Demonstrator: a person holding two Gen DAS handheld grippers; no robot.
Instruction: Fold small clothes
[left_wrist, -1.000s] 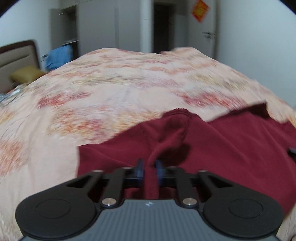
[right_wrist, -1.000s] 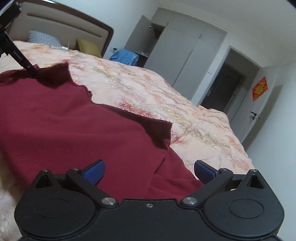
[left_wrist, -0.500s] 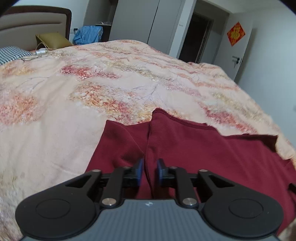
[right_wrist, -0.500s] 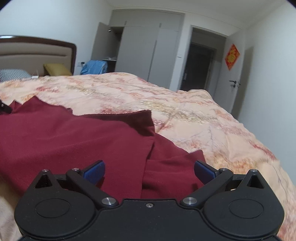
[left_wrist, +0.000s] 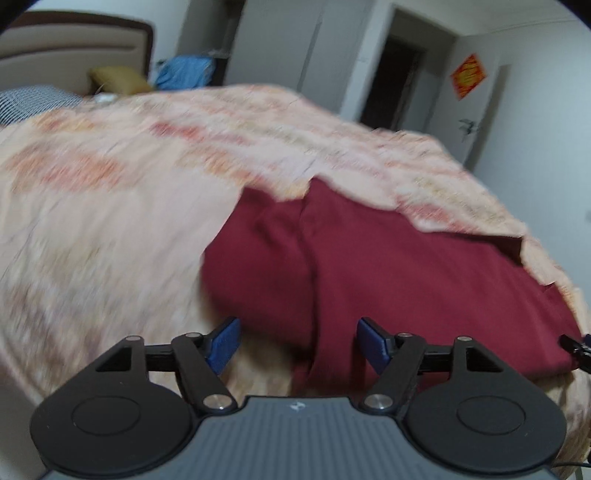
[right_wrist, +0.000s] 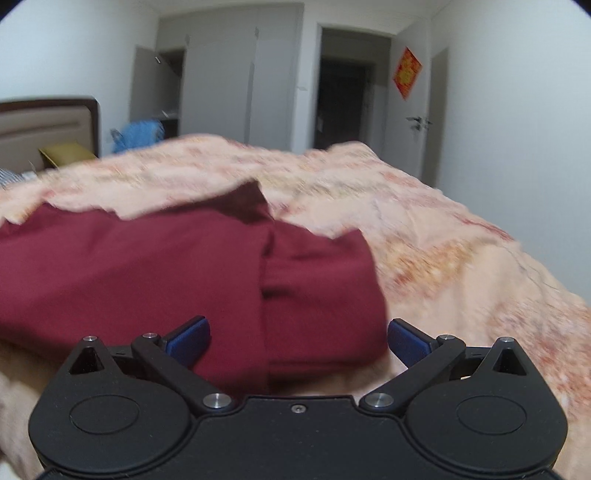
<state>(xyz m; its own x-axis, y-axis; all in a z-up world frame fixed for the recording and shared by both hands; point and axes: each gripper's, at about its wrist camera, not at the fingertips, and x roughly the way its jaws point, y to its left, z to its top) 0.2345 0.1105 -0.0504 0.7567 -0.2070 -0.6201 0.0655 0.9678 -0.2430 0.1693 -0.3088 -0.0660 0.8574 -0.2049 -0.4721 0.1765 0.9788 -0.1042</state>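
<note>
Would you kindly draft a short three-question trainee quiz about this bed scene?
1. True or false: the left tool clamps the dark red cloth garment.
2. What lies under the garment? A. wooden floor B. peach floral bedspread C. glass table
3. Fill in: the right tool's jaws stand ____.

Key: 1 false, its jaws have just been opening, cloth lying loose between them; 2 B; 3 open.

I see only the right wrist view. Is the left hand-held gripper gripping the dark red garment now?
Observer: No. The left hand-held gripper is open. Its jaws have just been opening, and a fold of the dark red garment lies loose between them.
Operator: Where does the garment's left edge end?
Observer: It ends on the floral bedspread, with bare bedspread beyond it. One long crease runs away from the gripper.
</note>
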